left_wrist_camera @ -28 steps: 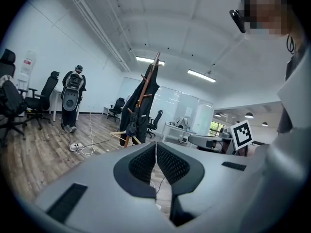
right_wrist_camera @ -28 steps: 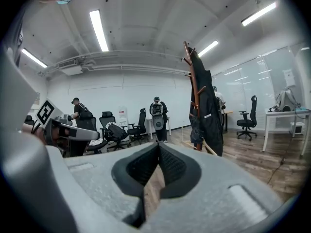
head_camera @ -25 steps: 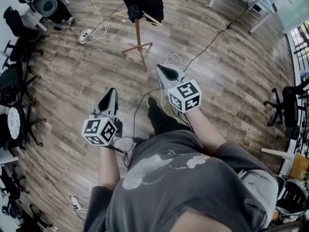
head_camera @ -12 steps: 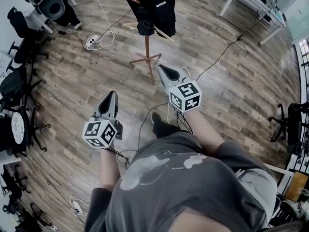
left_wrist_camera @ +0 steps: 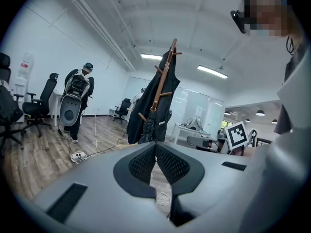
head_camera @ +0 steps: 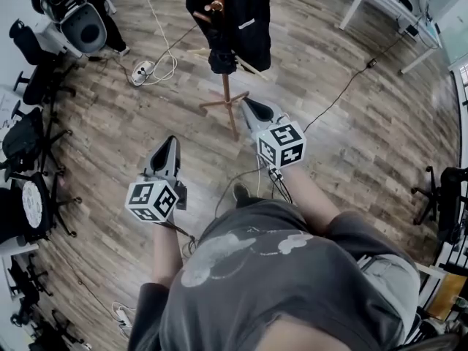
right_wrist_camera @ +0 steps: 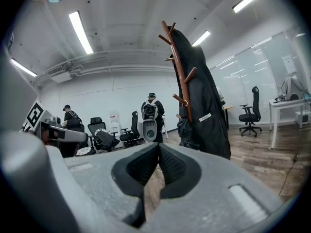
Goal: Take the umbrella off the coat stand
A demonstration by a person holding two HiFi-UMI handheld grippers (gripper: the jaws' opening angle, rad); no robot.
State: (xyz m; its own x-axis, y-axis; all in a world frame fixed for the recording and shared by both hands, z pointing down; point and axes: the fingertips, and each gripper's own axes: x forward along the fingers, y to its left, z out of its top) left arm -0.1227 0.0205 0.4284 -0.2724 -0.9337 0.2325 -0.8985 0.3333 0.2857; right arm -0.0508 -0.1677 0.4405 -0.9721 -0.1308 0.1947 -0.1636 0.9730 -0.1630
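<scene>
Your left gripper (head_camera: pixel 171 140) and right gripper (head_camera: pixel 248 104) are both pinched closed and empty, short of the coat stand (head_camera: pixel 227 102). The folded umbrella (head_camera: pixel 221 55) hangs against its pole, beside the dark coat (head_camera: pixel 252 17); spread one gripper's jaws before reaching, then lift the umbrella off its peg

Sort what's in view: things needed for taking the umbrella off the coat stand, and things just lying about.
For the job: umbrella, coat stand, left tool, right tool (both shut, empty).
Lying about: black coat on the stand, power strip, floor cable, office chairs, white desk.
</scene>
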